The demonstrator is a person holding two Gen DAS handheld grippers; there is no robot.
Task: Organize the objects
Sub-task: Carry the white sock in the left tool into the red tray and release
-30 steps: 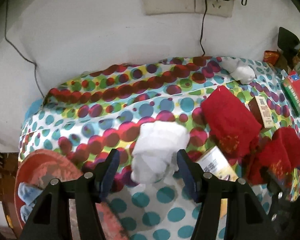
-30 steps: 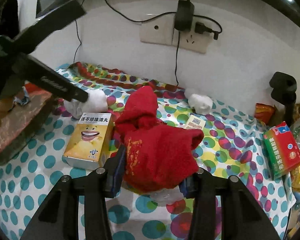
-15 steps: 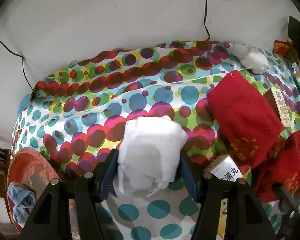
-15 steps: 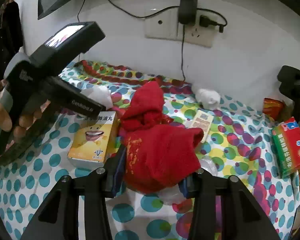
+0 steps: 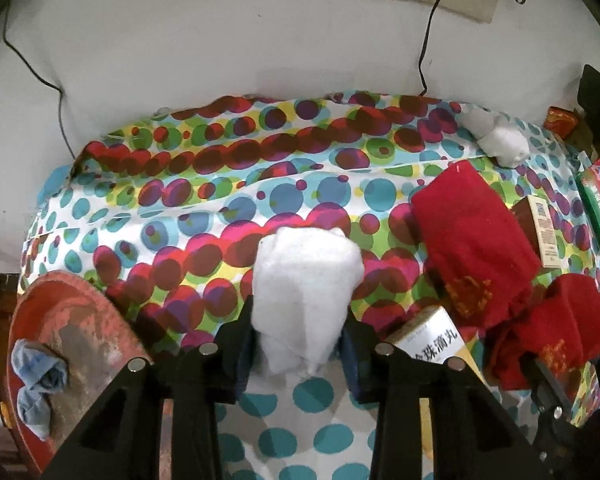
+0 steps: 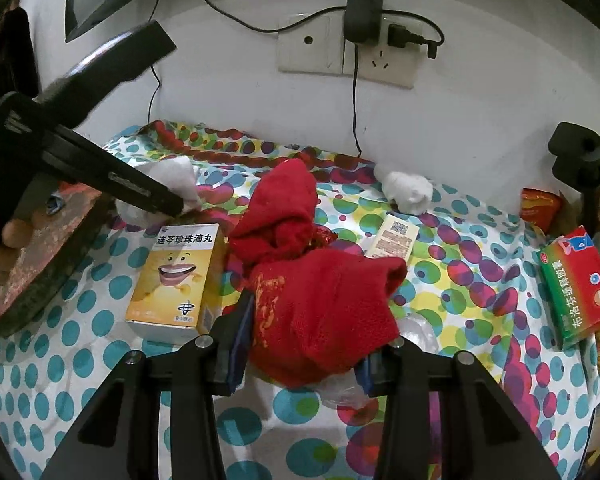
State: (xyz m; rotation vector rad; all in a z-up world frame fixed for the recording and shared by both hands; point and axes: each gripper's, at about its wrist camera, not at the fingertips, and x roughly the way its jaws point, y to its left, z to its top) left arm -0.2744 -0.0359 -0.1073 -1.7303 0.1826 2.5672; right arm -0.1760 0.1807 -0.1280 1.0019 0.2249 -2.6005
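Socks were the things I was sorting: the white sock bundle point(image 5: 306, 296) sat pinched in my left gripper point(image 5: 298, 344), above the dotted cloth point(image 5: 220, 200). At its 3 o'clock lay a yellow box point(image 6: 178, 280). My right gripper point(image 6: 302, 344) was clamped on a red sock point(image 6: 324, 312), with another red sock point(image 6: 280, 212) at 12 o'clock.

Polka-dot tablecloth point(image 6: 80, 344) under yellow box point(image 6: 178, 276), red-green box point(image 6: 578, 288), white bundle point(image 6: 408, 192).

Two red socks point(image 6: 320, 312) and two white sock bundles point(image 6: 408, 192) are lying on the cloth. Three boxes point(image 6: 176, 280) are sitting among them.
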